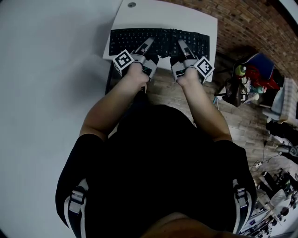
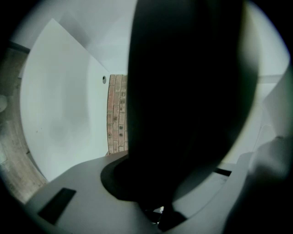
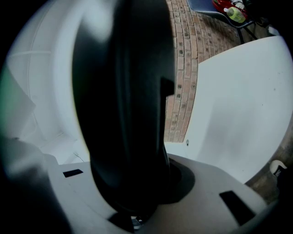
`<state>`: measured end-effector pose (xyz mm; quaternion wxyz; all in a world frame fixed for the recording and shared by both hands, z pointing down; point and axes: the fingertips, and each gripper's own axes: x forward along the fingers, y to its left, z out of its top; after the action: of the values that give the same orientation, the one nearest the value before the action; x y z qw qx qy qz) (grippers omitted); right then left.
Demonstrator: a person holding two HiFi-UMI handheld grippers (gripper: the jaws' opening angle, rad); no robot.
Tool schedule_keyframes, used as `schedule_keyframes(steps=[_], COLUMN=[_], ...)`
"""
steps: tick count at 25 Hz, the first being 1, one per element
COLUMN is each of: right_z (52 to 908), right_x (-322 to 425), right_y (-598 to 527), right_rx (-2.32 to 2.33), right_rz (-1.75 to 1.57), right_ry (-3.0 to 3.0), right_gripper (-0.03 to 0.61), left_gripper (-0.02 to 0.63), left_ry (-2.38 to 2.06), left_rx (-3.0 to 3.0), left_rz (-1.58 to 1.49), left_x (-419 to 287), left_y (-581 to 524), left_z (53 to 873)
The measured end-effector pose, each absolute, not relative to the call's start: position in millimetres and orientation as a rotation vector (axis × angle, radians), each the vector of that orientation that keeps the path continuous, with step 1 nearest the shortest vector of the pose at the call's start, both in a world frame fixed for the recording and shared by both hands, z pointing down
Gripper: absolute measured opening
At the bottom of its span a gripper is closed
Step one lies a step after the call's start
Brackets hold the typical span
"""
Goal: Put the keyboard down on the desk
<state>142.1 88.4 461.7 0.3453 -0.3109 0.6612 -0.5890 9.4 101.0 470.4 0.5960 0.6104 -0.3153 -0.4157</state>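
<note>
- A person in a dark top leans over a white worktop [image 1: 139, 14] at 12 o'clock in the head view, with a tool in each hand.
- The black keyboard [image 1: 158, 41] sits over that worktop with its keys facing up and its long side running 9 to 3 o'clock.
- The left tool [image 1: 148, 44] comes in over the keyboard's near edge at about 7 o'clock, its jaws narrow and clamped on the board. The left gripper view shows the dark slab filling the gap between them.
- The right tool [image 1: 181, 44] comes in at about 5 o'clock, likewise clamped on the keyboard, which stands edge-on between its jaws in its own view.
- In both gripper views a strip of brick floor [image 2: 116, 114] shows between the keyboard's edge and the white worktop.
- A round hole [image 1: 132, 5] marks the worktop at 12 o'clock, beyond the keyboard.
- Bags and clutter [image 1: 242, 81] crowd the floor at 2 o'clock.
</note>
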Motion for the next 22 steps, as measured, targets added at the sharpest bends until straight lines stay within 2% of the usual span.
schedule_keyframes(steps=[7,12,22], right_z=[460,463,463], right_x=[143,116,95], right_y=[91,31,-10], right_rx=[-0.811,-0.840,-0.857], right_rz=[-1.529,-1.536,-1.532], right_ry=[1.720,1.702,1.690], right_gripper=[0.104,0.106,0.106], left_gripper=[0.081,0.081,0.081], left_ry=[-0.714,-0.709,-0.706], left_rx=[1.428,1.393,1.387], left_rz=[-0.976,-0.952,-0.934], left_x=[12,-15,-37], left_y=[103,42,-2], left_z=[462,468,473])
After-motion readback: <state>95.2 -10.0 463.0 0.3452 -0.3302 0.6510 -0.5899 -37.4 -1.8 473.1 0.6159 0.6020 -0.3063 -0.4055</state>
